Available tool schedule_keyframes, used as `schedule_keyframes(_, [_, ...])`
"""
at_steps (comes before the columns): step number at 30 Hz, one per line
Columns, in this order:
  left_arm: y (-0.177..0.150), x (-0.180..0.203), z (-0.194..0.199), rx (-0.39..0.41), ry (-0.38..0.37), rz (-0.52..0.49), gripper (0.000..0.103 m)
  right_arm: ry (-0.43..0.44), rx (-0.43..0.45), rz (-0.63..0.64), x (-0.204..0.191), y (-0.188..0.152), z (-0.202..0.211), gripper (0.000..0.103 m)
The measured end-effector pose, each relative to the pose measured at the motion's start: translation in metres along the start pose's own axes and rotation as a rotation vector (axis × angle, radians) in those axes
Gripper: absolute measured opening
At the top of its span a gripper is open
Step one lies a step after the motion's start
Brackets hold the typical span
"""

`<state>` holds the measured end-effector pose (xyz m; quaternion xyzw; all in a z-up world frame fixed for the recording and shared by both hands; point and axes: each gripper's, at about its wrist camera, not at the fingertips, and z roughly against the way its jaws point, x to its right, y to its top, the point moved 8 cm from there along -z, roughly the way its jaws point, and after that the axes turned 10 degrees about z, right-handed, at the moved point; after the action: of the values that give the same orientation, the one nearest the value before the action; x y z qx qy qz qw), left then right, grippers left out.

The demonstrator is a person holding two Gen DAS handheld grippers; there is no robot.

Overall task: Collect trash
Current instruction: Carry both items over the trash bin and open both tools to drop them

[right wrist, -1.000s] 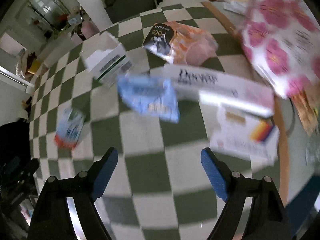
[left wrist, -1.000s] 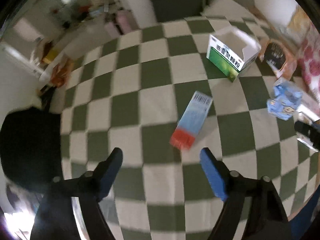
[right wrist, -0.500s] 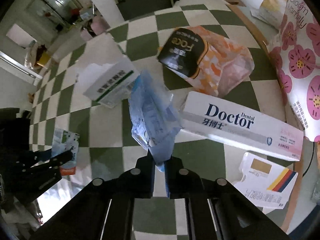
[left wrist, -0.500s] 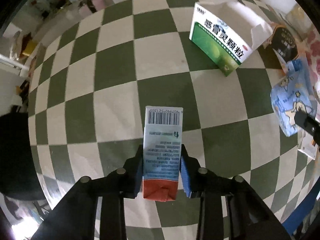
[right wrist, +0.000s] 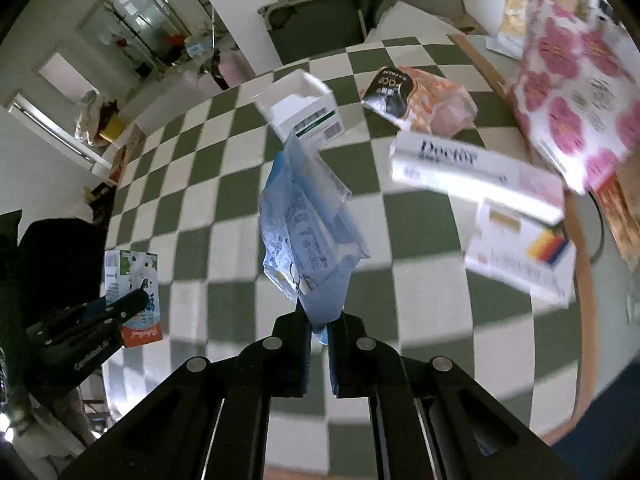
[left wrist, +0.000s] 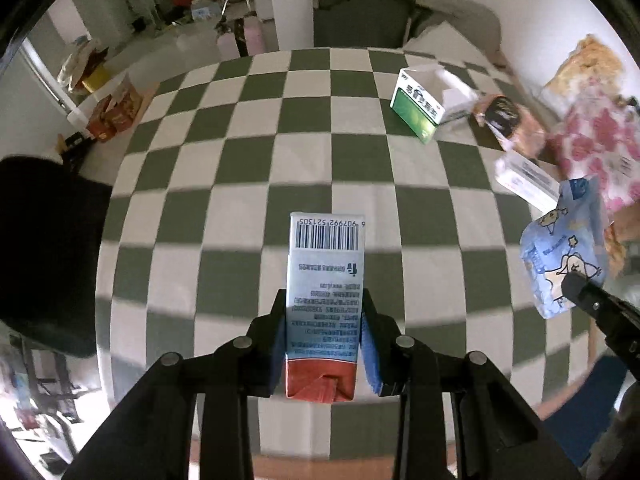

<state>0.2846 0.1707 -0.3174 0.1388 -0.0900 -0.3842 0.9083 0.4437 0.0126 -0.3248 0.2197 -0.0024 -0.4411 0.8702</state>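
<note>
In our left gripper (left wrist: 322, 344) the fingers (left wrist: 370, 354) clamp the carton (left wrist: 325, 292), lifted clear of the checkered table (left wrist: 248, 184). A second ago it lay loose ahead of spread fingers. In our right gripper (right wrist: 319, 350) the fingers (right wrist: 337, 354) pinch the blue wrapper's (right wrist: 308, 232) lower edge, hanging it above the table; earlier it lay flat beside the toothpaste box (right wrist: 476, 176).

Closed from wide open: left gripper (left wrist: 323, 344) now clamped on the small carton (left wrist: 325, 304), right gripper (right wrist: 319, 340) pinching the blue wrapper (right wrist: 308, 236). Both lifted clear of the checkered surface (left wrist: 320, 160), no longer lying there.
</note>
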Motion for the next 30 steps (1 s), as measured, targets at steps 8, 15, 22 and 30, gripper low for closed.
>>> schedule_keyframes(8, [-0.116,-0.038,0.048,-0.022,-0.090,-0.003,0.028,-0.010,0.031,-0.020,-0.052,-0.129,0.073,0.007])
schedule_keyframes(15, [-0.218,-0.068,0.030,-0.186,-0.124,0.050,0.028,0.024,-0.085,-0.030,-0.083,-0.261,0.083,0.007])
schedule_keyframes(22, [-0.312,-0.084,-0.083,-0.415,-0.124,0.177,0.028,0.064,-0.311,-0.089,-0.070,-0.386,-0.001,0.007])
schedule_keyframes(30, [-0.385,-0.083,-0.260,-0.549,-0.076,0.222,0.028,0.079,-0.490,-0.094,-0.034,-0.486,-0.178,0.007])
